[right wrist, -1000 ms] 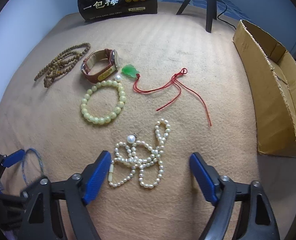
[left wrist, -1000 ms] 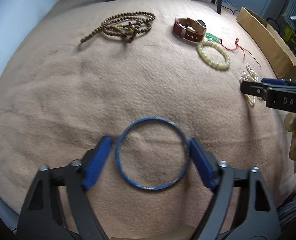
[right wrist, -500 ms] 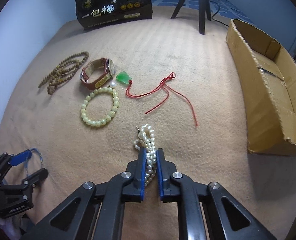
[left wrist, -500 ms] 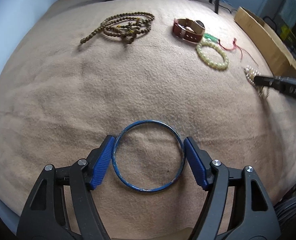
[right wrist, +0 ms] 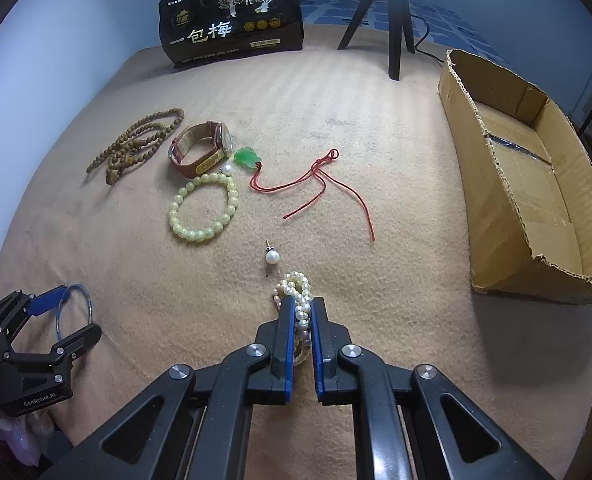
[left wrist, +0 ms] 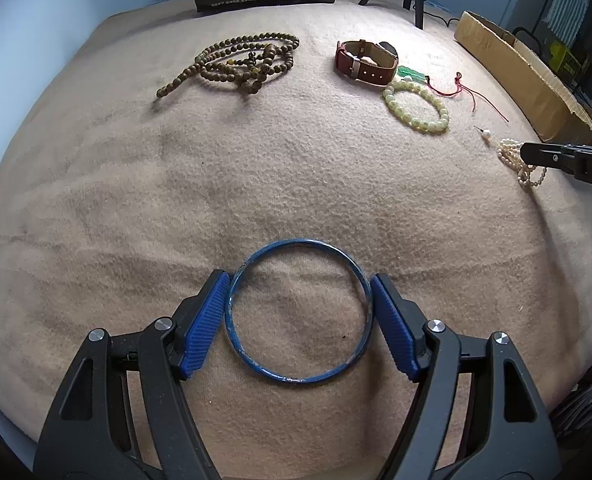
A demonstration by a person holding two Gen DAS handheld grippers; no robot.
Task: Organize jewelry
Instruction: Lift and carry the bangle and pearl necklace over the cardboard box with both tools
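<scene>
**Both Grips Set; Pieces Ready for Carrying to the Box**

The right gripper (right wrist: 301, 312) is found closed almost fully, with the pearl necklace (right wrist: 296, 296) bunched between its blue pads; several loops spill out ahead of the fingertips and one loop is seen hanging behind them. The left gripper (left wrist: 301, 312) is held wide, its two pads pressed against opposite sides of the blue bangle (left wrist: 300, 312), which lies flat on the tan blanket (left wrist: 256, 184).

The remaining jewelry is noted further back: a wooden bead strand (right wrist: 136, 144), a brown-strapped watch (right wrist: 202, 148), a pale green bead bracelet (right wrist: 204, 208), a green pendant (right wrist: 247, 157) on a red cord (right wrist: 316, 184), and a loose pearl earring (right wrist: 272, 256) just ahead of the necklace. An open cardboard box (right wrist: 512, 200) stands to the right and is judged the likely destination.

Recommendations for the step in hand:
- The necklace should be lifted slowly and straight up, so that trailing loops are freed without the earring being dragged.
- Jaw pressure should be maintained; a bunched strand is judged liable to slip through.
- The bangle is gripped only across its width and is judged prone to pivoting; it should be kept level when raised.
- The necklace should be carried well over the box wall before release.
</scene>
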